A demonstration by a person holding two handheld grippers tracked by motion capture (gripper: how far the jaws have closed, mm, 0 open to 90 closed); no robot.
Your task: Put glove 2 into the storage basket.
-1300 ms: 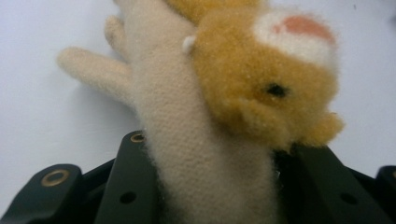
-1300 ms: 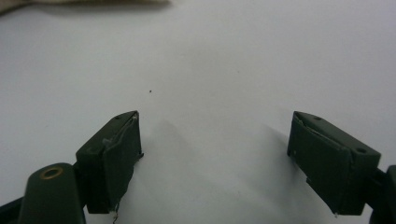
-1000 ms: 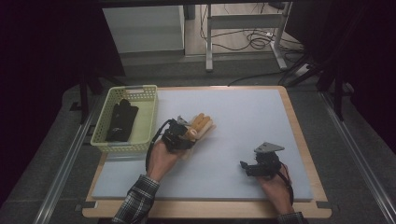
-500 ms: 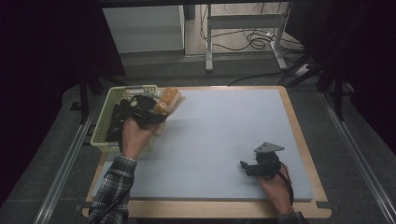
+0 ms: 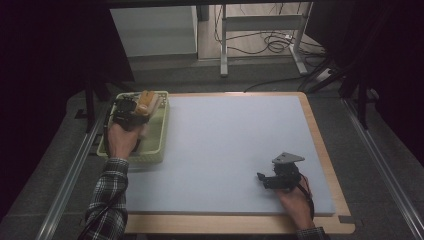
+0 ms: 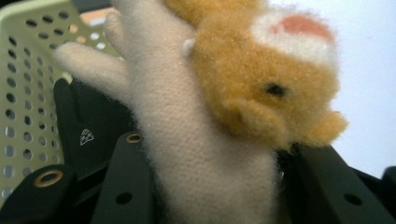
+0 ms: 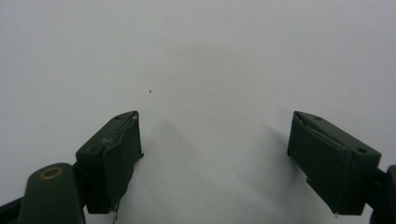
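Note:
A plush toy (image 5: pixel 147 102), orange with a cream body, hangs over the far end of a pale green basket (image 5: pixel 150 157) at the table's left. My left gripper (image 5: pixel 138 108) is shut on it. In the left gripper view the toy (image 6: pixel 243 79) bulges up between the black jaws of the left gripper (image 6: pixel 219 191), which press its cream body from both sides. My right gripper (image 5: pixel 261 179) rests on the mat at the front right. In the right gripper view the right gripper (image 7: pixel 215 154) stands open with only bare mat between its jaws.
A black object (image 6: pixel 86 128) lies inside the basket, under the toy. The basket's perforated wall (image 6: pixel 28 93) rises to the left of it. A pale blue mat (image 5: pixel 225 140) covers the wood-edged table. Metal rails run along both sides of the table.
My left hand has carried the plush toy from the middle of the mat leftward and away, to above the basket. The right gripper has stayed put.

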